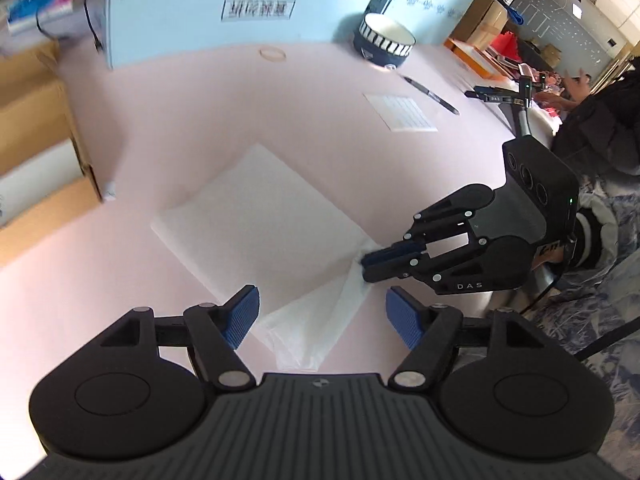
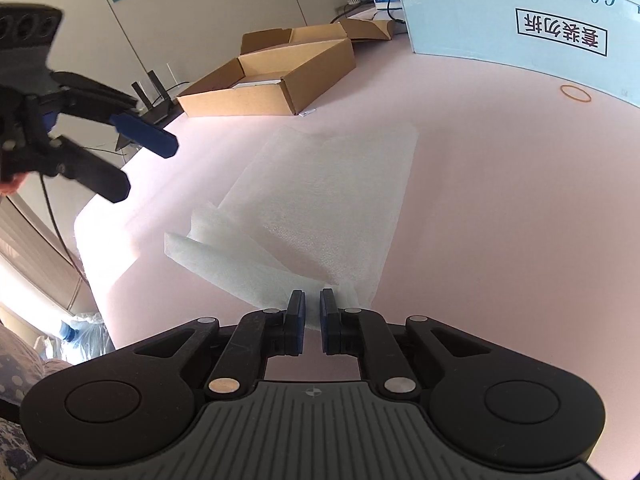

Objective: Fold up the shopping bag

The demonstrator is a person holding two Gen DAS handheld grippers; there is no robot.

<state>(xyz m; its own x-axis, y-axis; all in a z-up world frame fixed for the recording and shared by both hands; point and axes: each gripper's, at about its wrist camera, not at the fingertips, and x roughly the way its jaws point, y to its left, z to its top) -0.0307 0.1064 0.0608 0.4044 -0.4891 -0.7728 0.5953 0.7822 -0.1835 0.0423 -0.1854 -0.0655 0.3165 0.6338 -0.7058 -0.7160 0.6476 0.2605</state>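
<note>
A white non-woven shopping bag (image 1: 260, 216) lies flat as a folded rectangle on the pink table (image 1: 168, 120). A loose flap (image 1: 312, 332) trails off its near corner toward me. My right gripper (image 1: 366, 266) comes in from the right and is shut on that corner of the bag. In the right wrist view the bag (image 2: 332, 184) spreads ahead, and white fabric sits pinched in the right gripper (image 2: 312, 300). My left gripper (image 1: 322, 312) hangs open above the flap, apart from it. It shows as open at the upper left, off the table: left gripper (image 2: 140, 160).
A light blue carton (image 1: 240, 8) stands at the table's back, a rubber band (image 1: 273, 54) before it. Left is an open cardboard box (image 1: 32, 128). A striped bowl (image 1: 386, 40), pen (image 1: 432, 94) and paper sheet (image 1: 400, 112) lie far right. A person (image 1: 600, 132) sits beyond.
</note>
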